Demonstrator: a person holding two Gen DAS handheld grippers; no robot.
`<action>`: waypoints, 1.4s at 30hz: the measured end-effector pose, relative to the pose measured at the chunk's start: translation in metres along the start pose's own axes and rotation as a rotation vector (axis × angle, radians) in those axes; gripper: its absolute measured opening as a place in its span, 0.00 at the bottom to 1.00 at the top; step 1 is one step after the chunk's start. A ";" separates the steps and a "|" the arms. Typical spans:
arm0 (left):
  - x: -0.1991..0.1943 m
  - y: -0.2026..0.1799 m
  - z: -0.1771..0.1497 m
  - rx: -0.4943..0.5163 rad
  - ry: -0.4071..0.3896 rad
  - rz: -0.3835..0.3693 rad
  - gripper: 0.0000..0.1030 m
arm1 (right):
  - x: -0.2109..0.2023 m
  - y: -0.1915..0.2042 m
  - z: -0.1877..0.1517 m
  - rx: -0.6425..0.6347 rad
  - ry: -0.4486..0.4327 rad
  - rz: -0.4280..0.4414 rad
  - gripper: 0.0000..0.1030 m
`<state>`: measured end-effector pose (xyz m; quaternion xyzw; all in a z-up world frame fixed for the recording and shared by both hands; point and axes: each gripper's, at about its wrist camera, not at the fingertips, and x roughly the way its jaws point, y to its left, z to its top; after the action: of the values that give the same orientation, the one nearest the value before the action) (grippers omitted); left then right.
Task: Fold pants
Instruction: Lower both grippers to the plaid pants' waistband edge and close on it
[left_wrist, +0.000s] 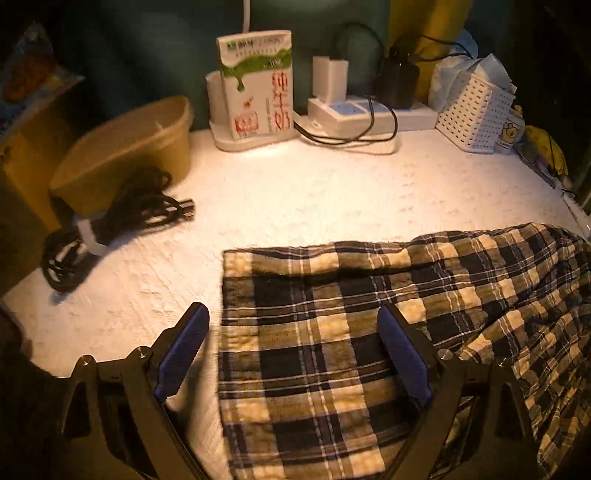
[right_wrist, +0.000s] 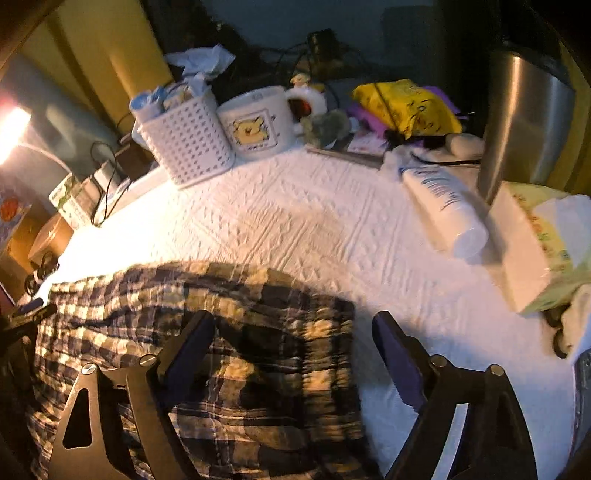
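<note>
The plaid pants lie on the white quilted table cover, spread across the near side. My left gripper is open and empty, its jaws astride the left end of the pants, just above the cloth. In the right wrist view the pants fill the lower left, with their right edge between my fingers. My right gripper is open and empty over that right edge. The tip of the left gripper shows at the far left of this view.
At the back stand a milk carton, a power strip with chargers, and a white perforated basket. A brown tub and coiled black cable lie left. A mug, white bottle, tissue box and steel kettle crowd the right.
</note>
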<state>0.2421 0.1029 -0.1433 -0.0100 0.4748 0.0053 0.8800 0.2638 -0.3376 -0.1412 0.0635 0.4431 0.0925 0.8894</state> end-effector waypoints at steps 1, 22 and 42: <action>0.003 -0.001 -0.001 0.003 0.006 -0.010 0.88 | 0.003 0.002 -0.001 -0.010 0.005 0.005 0.79; -0.042 -0.034 0.002 0.094 -0.170 -0.083 0.04 | -0.022 0.032 0.001 -0.159 -0.104 -0.035 0.09; -0.071 -0.038 0.093 0.103 -0.416 -0.022 0.04 | -0.044 0.033 0.100 -0.206 -0.321 -0.071 0.09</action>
<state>0.2811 0.0672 -0.0325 0.0312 0.2822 -0.0265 0.9585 0.3147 -0.3184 -0.0406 -0.0295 0.2859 0.0948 0.9531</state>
